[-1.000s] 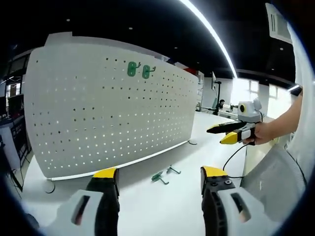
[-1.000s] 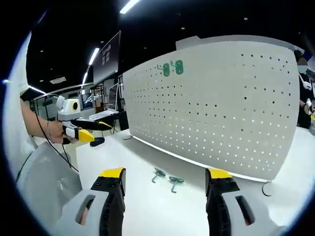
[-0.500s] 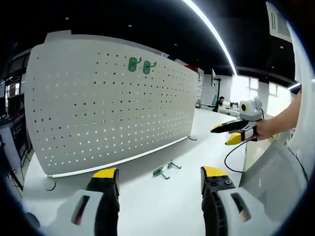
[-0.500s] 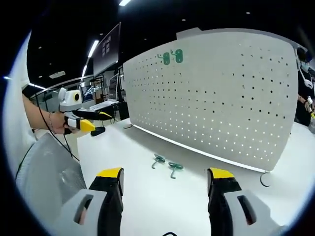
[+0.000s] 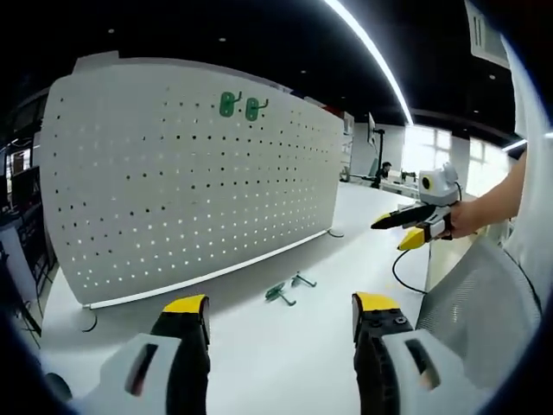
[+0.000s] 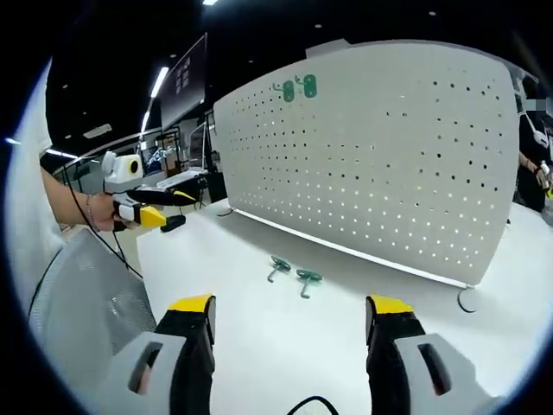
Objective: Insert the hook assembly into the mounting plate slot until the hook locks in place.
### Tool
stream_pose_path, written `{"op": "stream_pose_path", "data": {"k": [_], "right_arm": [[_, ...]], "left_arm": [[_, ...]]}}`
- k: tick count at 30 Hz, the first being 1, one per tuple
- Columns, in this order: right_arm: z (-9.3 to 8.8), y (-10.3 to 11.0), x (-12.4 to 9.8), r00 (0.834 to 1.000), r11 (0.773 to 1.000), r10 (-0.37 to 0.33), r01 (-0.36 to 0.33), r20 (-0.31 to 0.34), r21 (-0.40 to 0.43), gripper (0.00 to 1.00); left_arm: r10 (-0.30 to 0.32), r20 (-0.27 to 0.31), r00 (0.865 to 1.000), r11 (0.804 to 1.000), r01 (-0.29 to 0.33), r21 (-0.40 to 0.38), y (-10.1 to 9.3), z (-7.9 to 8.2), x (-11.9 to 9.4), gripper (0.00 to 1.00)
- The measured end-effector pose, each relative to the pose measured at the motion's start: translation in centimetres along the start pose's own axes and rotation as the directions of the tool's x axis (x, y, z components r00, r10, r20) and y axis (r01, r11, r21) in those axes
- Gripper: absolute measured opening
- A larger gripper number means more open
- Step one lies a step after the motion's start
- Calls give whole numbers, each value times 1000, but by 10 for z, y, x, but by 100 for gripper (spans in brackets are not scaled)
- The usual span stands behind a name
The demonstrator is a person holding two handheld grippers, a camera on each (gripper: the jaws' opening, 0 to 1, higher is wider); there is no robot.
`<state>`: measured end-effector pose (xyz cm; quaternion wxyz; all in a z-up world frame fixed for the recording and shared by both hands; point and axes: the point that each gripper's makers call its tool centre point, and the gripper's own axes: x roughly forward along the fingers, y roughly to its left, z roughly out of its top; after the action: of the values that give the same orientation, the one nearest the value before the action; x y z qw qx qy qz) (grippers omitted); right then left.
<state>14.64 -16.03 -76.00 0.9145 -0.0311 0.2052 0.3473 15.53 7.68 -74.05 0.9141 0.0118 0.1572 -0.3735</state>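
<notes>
Both claws, left claw (image 5: 271, 313) and right claw (image 6: 289, 313), gape empty at frame bottom; two green hooks (image 6: 294, 275) lie mid-frame on the table (image 6: 259, 346) below the pegboard (image 6: 389, 156).

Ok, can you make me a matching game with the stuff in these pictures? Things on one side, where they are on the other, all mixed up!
Things:
1. two green hooks
2. two loose green hooks
3. pegboard
4. black cable

Places:
A. lying on the white table, in front of the board
B. standing upright on the table
C. hanging high on the board
D. curling at the near edge between the right claw's jaws

Pairs: 1-C, 2-A, 3-B, 4-D
</notes>
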Motion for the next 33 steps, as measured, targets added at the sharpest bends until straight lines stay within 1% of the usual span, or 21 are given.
{"op": "stream_pose_path", "data": {"k": [8,11,14,18,20,21,22,23,28,30,31,33], "right_arm": [[-1,-1,0,1000,1000,-1,1,-4,-3,69],[-1,0,1,1000,1000,4,-4,-9,-6,69],[-1,0,1,1000,1000,5,-5,-10,-6,69],[-2,1,2,1000,1000,8,-8,-16,-7,69],[-2,1,1,1000,1000,9,-9,-15,-5,69],[-2,2,1,1000,1000,10,-10,-16,-6,69],[-2,2,1,1000,1000,10,-10,-18,-5,69],[-2,2,1,1000,1000,10,-10,-19,-5,69],[-3,2,1,1000,1000,11,-11,-22,-9,69],[-3,2,1,1000,1000,12,-12,-26,-9,69],[-4,3,1,1000,1000,13,-13,-28,-9,69],[-4,3,1,1000,1000,13,-14,-29,-9,69]], "left_arm": [[-14,-15,1000,1000,14,19,-4,0,6,69],[-26,-38,999,999,28,42,-4,0,11,69],[-38,-47,998,998,41,53,-4,2,17,69],[-70,-95,993,994,78,82,-5,0,27,69],[-80,-104,991,992,89,87,-5,1,31,69],[-84,-114,990,991,95,93,-5,1,33,69],[-92,-139,986,987,109,122,-6,-1,36,69],[-98,-150,984,983,119,138,-7,-1,38,69],[-128,-185,974,975,158,155,-9,-2,48,69],[-139,-207,968,971,175,166,-10,-3,51,69],[-140,-229,963,966,183,181,-9,-6,53,68],[-146,-245,958,962,196,192,-9,-7,55,68]]}}
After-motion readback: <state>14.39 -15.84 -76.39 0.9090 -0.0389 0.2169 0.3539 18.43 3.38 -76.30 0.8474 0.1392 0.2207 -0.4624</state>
